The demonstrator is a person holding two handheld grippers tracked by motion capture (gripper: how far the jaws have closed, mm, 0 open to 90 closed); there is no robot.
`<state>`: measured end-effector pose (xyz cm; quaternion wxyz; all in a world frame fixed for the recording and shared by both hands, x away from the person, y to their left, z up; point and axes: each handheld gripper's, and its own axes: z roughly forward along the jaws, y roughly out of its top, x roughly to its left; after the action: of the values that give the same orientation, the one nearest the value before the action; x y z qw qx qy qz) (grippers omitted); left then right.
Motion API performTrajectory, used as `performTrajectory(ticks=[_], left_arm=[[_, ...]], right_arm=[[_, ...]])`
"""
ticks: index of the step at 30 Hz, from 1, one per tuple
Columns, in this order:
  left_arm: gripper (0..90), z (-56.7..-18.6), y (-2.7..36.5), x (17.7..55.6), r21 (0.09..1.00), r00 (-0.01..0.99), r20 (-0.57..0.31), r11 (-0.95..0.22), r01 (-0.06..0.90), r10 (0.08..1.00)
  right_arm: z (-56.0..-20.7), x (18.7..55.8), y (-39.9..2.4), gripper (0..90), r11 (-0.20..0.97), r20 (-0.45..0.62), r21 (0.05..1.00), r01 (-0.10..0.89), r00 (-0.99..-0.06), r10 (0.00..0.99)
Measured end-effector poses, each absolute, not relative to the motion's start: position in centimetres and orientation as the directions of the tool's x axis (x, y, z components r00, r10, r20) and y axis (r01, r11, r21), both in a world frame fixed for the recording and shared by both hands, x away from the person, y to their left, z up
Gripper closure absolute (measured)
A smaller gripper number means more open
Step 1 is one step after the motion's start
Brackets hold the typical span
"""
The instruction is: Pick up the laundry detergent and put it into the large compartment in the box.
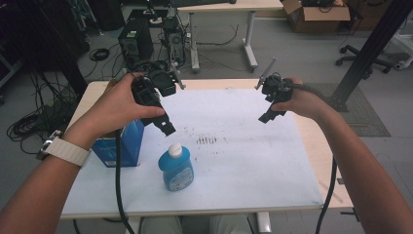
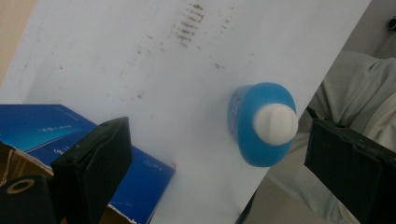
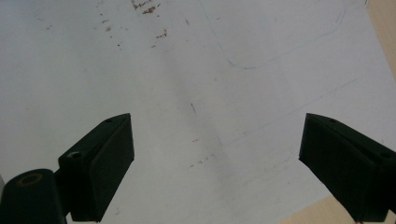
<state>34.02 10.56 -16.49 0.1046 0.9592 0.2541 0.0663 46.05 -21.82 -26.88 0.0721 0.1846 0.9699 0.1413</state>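
A blue bottle (image 1: 176,169) with a white cap stands upright on the white sheet (image 1: 243,146) near the table's front. An open blue carton (image 1: 122,145) stands just to its left. A hand holds my left gripper (image 1: 164,126) in the air above and between carton and bottle. In the left gripper view it is open (image 2: 218,145), with the bottle (image 2: 261,125) below, between the wide jaws and nearer the right one, and the carton (image 2: 51,128) behind the left jaw. My right gripper (image 1: 266,117) hangs over the sheet's far right part, open (image 3: 217,142), with nothing between its jaws.
Brown smudges (image 1: 207,140) mark the middle of the sheet. Behind the table are computer towers (image 1: 136,41), floor cables (image 1: 29,122), a desk (image 1: 229,7) and a cardboard box (image 1: 316,14). A black post (image 1: 370,48) rises at the right, with an office chair base (image 1: 363,58) beside it.
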Motion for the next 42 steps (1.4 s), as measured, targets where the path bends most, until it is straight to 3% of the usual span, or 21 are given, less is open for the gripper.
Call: performTrajectory(ticks=[16, 42], left_arm=[[6.8, -17.2, 10.0, 32.2, 0.240, 0.876, 0.057, -0.858, 0.454, 0.479], [7.0, -20.2, 8.2, 30.7, 0.193, 0.847, 0.045, -0.837, 0.513, 0.530]], right_arm=[[-26.7, 45.6, -21.6, 10.0, 0.895, -0.094, 0.298, 0.332, -0.923, 0.374], [-26.8, 45.3, -21.7, 10.0, 0.895, -0.095, 0.302, 0.328, -0.924, 0.370]])
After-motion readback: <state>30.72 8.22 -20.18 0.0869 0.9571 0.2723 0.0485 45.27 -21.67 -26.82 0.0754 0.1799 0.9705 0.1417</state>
